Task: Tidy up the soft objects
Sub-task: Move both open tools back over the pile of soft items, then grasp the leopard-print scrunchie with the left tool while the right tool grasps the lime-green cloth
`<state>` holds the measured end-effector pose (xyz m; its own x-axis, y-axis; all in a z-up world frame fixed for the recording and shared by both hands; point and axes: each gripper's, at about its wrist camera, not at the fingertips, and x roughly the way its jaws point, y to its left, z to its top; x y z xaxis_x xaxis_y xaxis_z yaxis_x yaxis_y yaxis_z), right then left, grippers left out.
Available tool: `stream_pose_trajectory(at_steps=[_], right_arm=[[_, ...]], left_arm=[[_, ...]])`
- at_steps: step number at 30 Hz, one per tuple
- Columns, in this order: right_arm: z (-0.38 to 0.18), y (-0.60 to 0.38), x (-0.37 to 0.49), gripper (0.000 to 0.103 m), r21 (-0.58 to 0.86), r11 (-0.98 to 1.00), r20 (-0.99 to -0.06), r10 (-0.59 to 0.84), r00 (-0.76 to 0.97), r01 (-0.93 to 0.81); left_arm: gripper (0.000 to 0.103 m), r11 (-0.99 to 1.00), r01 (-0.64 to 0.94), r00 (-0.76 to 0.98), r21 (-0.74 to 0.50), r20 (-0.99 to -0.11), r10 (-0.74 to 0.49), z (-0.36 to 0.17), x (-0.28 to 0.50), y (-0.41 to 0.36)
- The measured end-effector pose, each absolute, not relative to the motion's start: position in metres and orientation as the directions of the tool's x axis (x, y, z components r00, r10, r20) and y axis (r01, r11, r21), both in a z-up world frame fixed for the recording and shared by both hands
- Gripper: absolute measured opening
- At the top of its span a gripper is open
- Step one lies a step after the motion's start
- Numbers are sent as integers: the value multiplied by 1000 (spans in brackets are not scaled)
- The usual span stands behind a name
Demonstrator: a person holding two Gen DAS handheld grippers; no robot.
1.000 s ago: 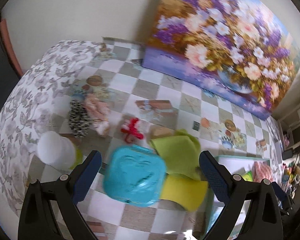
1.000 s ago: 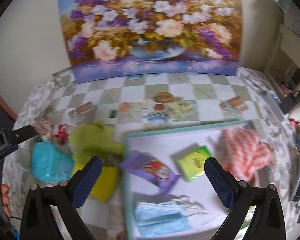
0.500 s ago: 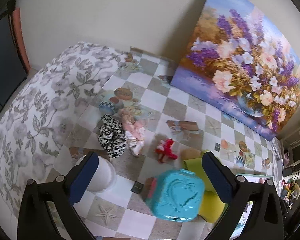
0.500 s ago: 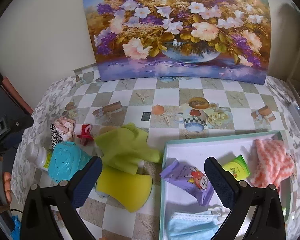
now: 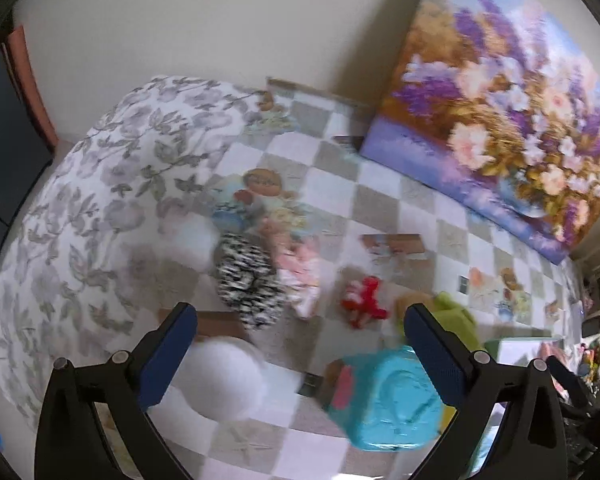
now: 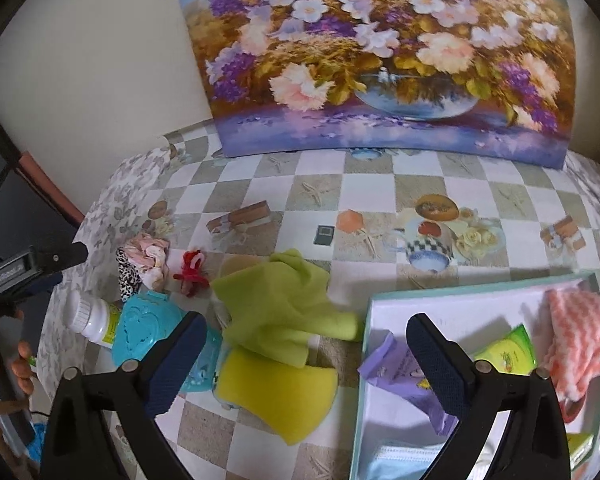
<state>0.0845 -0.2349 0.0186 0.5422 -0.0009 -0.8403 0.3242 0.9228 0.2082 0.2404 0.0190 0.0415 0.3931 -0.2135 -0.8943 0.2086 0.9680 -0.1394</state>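
My left gripper (image 5: 300, 320) is open above the table, just in front of a black-and-white scrunchie (image 5: 246, 284), a pink scrunchie (image 5: 298, 270) and a red bow (image 5: 362, 300). My right gripper (image 6: 306, 332) is open too, hovering over a green cloth (image 6: 282, 306) and a yellow sponge (image 6: 278, 392). To its right lies a white tray (image 6: 480, 312) with a teal rim. The tray holds a peach checked cloth (image 6: 580, 340), a purple packet (image 6: 404, 376), a green packet (image 6: 508, 350) and a blue face mask (image 6: 400, 464).
A teal heart-embossed box (image 5: 384, 400) and a white bottle (image 5: 224, 380) stand close under the left gripper. A large flower painting (image 6: 380, 52) leans on the wall behind the checked tablecloth (image 6: 380, 188). A person's fingers (image 6: 22, 360) show at the left edge.
The left gripper has swung left and back from the teal box toward the scrunchies. The right gripper has shifted left, from over the tray to over the green cloth.
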Motion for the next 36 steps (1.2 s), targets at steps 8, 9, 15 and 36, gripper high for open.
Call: stream_pose_trajectory(at_steps=[8,9,15,36], right_arm=[[0,-225,107,91,226,927,-855,42,516,299],[-4,-224,110,89,226,927,-860,46,507,298],[-21,-218,122,83,221,933,-877,63,477,282],[-70,-219,135,43,235,926,-919,112,378,295]], left_arm=[[103,977,166,329,-136,-926,-185,30,277,49],[103,979,161,316,-129,-933,-175,26,283,52],[103,982,170,237,-82,-964,-121,-1,308,57],[81,969,211,12,-129,-991,-135,-68,347,49]])
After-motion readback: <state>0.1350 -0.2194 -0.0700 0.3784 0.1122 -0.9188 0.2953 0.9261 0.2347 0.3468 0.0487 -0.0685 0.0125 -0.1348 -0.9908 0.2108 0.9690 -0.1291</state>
